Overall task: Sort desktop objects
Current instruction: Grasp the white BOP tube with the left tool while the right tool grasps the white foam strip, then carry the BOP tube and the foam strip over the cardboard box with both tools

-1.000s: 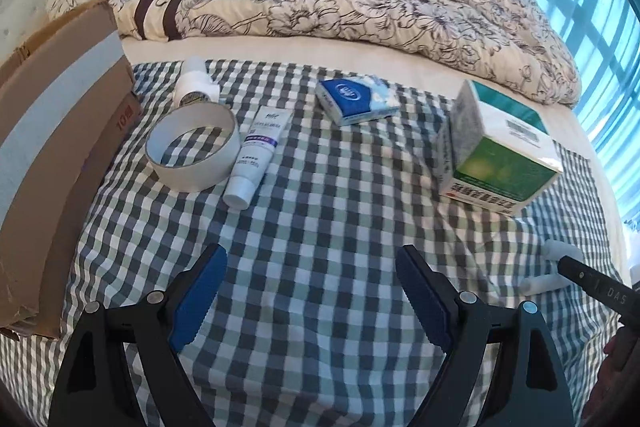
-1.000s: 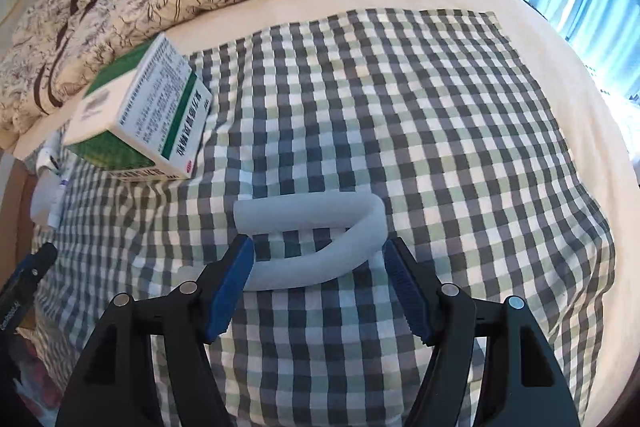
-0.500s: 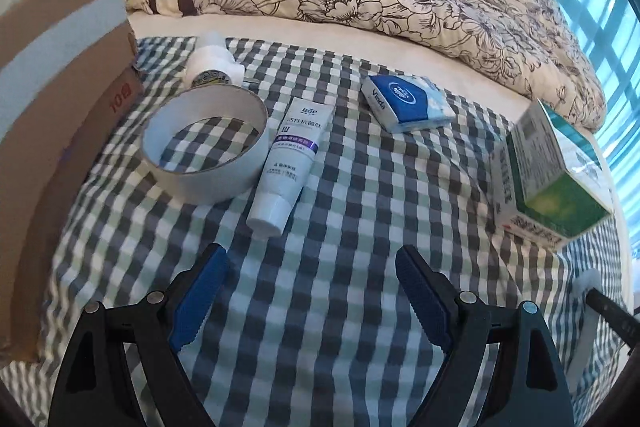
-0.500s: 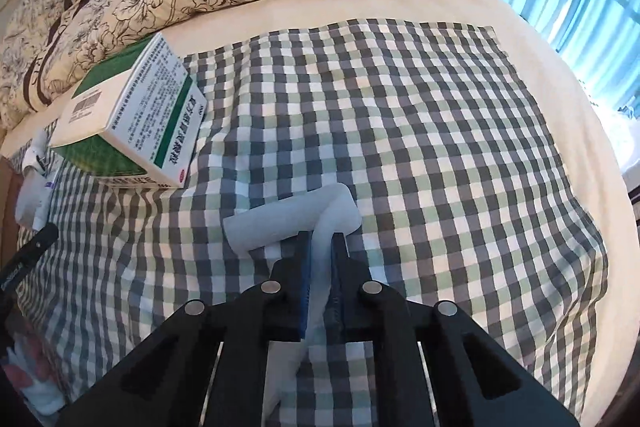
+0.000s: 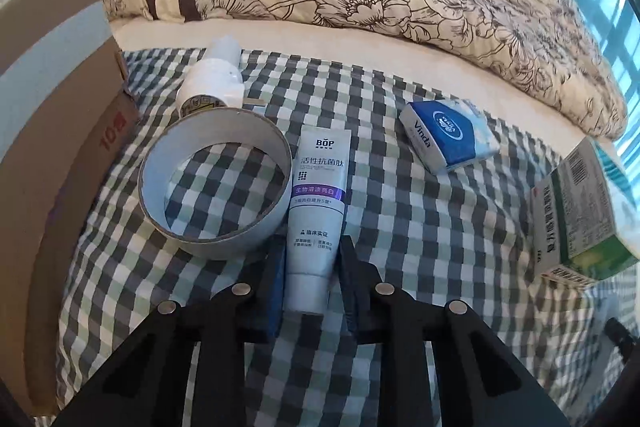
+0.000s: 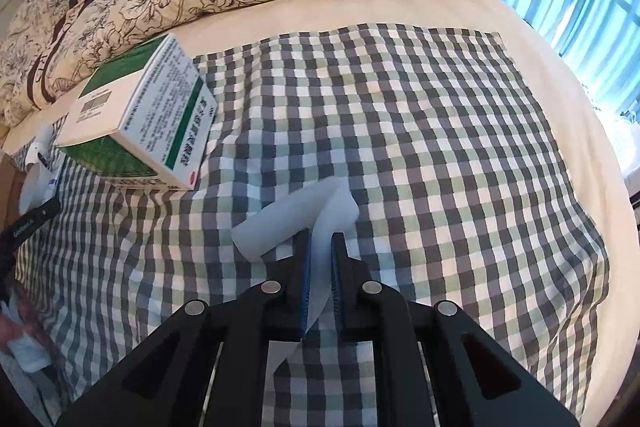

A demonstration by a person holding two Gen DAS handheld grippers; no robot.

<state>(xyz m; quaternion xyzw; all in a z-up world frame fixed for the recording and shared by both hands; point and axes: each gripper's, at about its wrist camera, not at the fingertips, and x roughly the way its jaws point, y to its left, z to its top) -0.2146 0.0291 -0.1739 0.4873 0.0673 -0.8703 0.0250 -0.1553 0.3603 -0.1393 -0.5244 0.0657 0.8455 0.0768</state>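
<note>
The bed (image 5: 280,39) carries everything here, and its soft top under the checked cloth (image 6: 440,147) is the widest risk: any press or drag can ruck the cloth and shift all that lies on it. The cardboard box (image 5: 52,131) stands at the cloth's left edge, a likely place for sorted things, though that is a guess. The green medicine carton (image 6: 140,123) sits tilted just beside the foam strip (image 6: 288,227); a sideways swing could knock it over. The right gripper (image 6: 320,251) has its jaws clamped on the strip, which bends limply and may slip or trail across the cloth. The tape roll (image 5: 216,187) touches the toothpaste tube (image 5: 320,195), whose cap end lies between the left gripper (image 5: 310,259) jaws, narrowed beside it; whether they bite yet, I cannot tell. Closing or lifting may nudge the roll, and the smooth tube could squirt out. The tissue pack (image 5: 448,135) lies well apart.
</note>
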